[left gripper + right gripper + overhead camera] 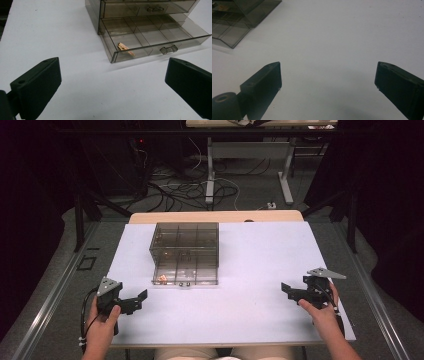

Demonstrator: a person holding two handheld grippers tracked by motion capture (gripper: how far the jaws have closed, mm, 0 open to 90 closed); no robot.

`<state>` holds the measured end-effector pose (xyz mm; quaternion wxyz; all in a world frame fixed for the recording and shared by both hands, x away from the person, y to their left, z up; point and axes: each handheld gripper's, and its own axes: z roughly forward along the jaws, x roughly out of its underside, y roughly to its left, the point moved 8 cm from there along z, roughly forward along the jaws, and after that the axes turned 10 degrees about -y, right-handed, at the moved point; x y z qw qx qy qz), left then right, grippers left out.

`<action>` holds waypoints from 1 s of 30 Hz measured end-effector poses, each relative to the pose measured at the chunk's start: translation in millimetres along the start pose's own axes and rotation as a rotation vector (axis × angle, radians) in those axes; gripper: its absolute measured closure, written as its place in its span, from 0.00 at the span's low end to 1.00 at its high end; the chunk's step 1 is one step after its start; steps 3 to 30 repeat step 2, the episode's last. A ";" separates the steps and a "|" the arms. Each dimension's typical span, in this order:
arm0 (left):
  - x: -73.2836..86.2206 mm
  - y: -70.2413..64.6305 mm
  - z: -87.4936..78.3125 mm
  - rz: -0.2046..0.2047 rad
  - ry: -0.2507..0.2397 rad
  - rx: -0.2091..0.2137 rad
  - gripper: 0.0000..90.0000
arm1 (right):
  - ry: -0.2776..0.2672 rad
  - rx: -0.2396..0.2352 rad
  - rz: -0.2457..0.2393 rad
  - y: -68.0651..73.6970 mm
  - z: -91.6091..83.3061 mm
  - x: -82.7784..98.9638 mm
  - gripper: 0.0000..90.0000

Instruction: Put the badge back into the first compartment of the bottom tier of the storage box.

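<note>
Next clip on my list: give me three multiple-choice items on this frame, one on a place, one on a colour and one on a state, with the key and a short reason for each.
1. Where does the small orange piece lie?
A. In a front compartment of the pulled-out lower drawer
B. On the white tabletop
C. In the top drawer

2. What colour is the drawer cabinet?
A. Opaque red
B. Smoky see-through grey
C. Solid white

3. How do the left gripper and right gripper stand?
A. Both shut
B. Left shut on the piece
C. Both open, holding nothing

Key: 1 A, the piece sits behind the drawer's front wall; 2 B, its dividers show through the walls; 3 C, bare table shows between each pair of jaws.
</note>
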<state>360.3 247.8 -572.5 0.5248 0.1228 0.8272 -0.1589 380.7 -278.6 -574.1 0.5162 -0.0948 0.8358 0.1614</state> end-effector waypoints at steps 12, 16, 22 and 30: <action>-0.5 0.6 0.5 -0.001 -0.005 -0.001 0.01 | 0.002 0.000 0.010 0.3 0.3 0.5 0.07; -0.5 0.6 0.5 -0.001 -0.005 -0.001 0.01 | 0.002 0.000 0.010 0.3 0.3 0.5 0.07; -0.5 0.6 0.5 -0.001 -0.005 -0.001 0.01 | 0.002 0.000 0.010 0.3 0.3 0.5 0.07; -0.5 0.6 0.5 -0.001 -0.005 -0.001 0.01 | 0.002 0.000 0.010 0.3 0.3 0.5 0.07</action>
